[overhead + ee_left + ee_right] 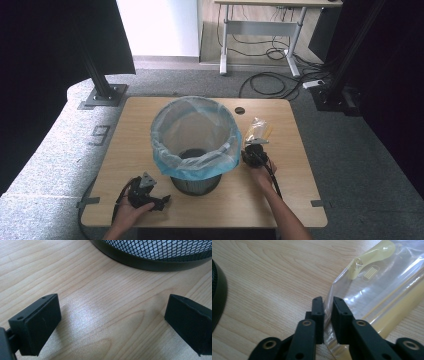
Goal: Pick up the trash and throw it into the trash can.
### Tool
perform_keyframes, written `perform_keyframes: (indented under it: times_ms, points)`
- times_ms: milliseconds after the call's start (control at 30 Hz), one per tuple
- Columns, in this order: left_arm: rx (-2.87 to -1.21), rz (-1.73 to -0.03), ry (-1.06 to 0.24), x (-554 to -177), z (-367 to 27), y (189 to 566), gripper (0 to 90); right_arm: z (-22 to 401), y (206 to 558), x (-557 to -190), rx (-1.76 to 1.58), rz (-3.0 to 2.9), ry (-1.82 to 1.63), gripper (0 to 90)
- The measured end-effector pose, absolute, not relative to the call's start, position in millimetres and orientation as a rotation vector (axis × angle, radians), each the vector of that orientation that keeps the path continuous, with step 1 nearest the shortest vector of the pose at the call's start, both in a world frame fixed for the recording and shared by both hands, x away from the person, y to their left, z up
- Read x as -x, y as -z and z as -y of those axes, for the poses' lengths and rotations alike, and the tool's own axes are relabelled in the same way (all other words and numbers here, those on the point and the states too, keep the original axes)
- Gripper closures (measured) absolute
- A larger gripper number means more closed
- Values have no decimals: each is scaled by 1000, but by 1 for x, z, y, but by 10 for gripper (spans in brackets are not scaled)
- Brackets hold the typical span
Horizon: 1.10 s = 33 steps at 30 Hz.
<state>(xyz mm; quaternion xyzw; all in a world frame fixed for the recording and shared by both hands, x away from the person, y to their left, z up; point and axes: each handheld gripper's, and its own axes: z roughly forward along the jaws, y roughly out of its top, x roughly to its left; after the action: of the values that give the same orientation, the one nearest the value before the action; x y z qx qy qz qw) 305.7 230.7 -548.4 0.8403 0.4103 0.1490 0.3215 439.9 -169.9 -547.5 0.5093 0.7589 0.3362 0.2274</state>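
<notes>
Two jaws of my right gripper (327,322) pinch the bag (382,290) by its edge; I should lift slowly toward the bin (195,145). My left gripper (112,325) rests open, empty.

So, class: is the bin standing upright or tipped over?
Upright: the bin stands on its base on the table, liner mouth facing up.

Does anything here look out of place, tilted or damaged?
Nothing stands out. The bin stands upright with its liner folded over the rim. The right tongs pinch a clear packet on the table.
</notes>
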Motion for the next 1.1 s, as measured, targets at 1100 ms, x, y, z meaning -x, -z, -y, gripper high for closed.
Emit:
perform_keyframes:
  times_ms: [1100]
  points:
    - [-2206,-1076,-392,-305,-231,548,5,221,490,-391,-1375,-1882,-1344,898]
